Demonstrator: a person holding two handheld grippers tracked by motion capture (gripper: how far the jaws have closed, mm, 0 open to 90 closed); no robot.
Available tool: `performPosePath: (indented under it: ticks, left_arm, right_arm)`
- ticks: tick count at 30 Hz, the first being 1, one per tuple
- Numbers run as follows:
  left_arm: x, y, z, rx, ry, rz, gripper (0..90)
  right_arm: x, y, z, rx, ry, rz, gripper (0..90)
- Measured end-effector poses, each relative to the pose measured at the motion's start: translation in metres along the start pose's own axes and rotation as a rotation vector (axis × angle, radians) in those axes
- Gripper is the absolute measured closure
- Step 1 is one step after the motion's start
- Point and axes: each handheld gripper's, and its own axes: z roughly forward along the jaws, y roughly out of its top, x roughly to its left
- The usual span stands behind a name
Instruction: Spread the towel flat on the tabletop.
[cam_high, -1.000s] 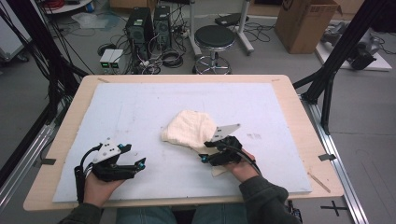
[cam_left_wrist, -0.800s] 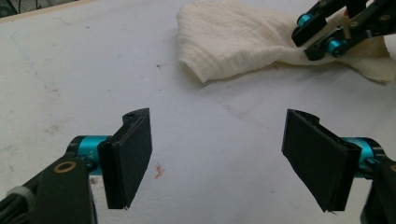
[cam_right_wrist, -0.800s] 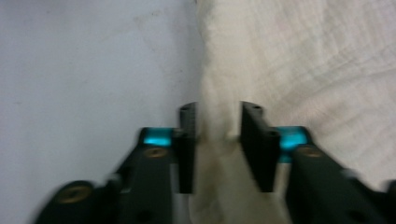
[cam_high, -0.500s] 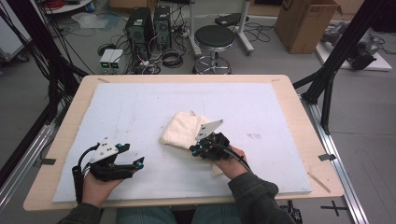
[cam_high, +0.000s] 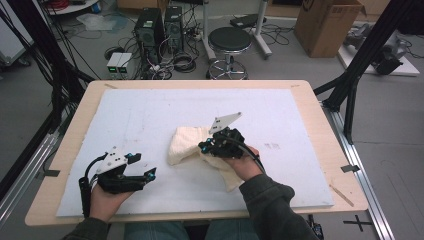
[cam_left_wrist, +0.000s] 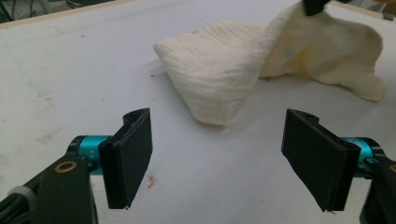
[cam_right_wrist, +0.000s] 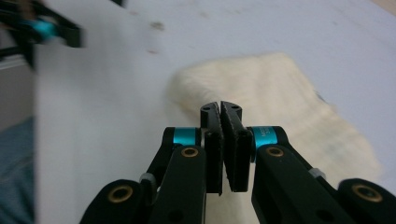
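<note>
While your right gripper (cam_high: 207, 146) pinches a raised edge of the crumpled cream-white waffle cloth (cam_high: 187, 145), your left gripper (cam_high: 150, 174) waits wide open, cloth just ahead; folding has barely begun.

One cream cloth (cam_high: 192, 146) is lying crumpled on one white mat (cam_high: 150, 110), which is covering one wooden table (cam_high: 327, 150). Two hand-held grippers are sitting over the mat: the left gripper (cam_high: 142, 175) just left of the cloth, and the right gripper (cam_high: 206, 146) right at the cloth's edge. Two hands are showing, one under each gripper. Beyond the table's far edge, well ahead of both grippers, one round stool (cam_high: 229, 40), two black computer towers (cam_high: 160, 25) and one cardboard box (cam_high: 327, 22) are standing on the floor.
</note>
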Motion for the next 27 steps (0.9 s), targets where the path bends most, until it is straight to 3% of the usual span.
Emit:
performPosePath:
  ticks: [6,10,13,15,18,21,27]
  left_arm:
    - [-0.012,0.010,0.025,0.001,-0.049,0.011,28.5]
    - [-0.023,0.016,0.044,0.008,-0.086,0.029,33.1]
    - [-0.028,0.019,0.059,0.013,-0.116,0.039,40.7]
    - [-0.031,0.020,0.071,0.020,-0.141,0.052,50.3]
    - [-0.034,0.023,0.094,0.061,-0.180,0.053,57.4]
    - [-0.037,0.028,0.115,0.094,-0.181,0.060,61.0]
    - [-0.038,0.037,0.140,0.139,-0.181,0.073,65.6]
  right_arm:
    - [-0.042,-0.010,0.013,-0.028,-0.044,0.110,87.6]
    - [-0.066,-0.021,0.021,-0.001,-0.088,0.189,87.5]
    - [-0.078,-0.030,0.024,0.011,-0.086,0.222,87.3]
    - [-0.079,-0.033,0.022,0.013,-0.080,0.220,85.1]
    - [-0.078,-0.037,0.016,0.004,-0.076,0.221,81.6]
    - [-0.075,-0.043,0.007,-0.028,-0.070,0.229,73.0]
    - [-0.050,-0.049,-0.025,-0.097,-0.070,0.160,68.3]
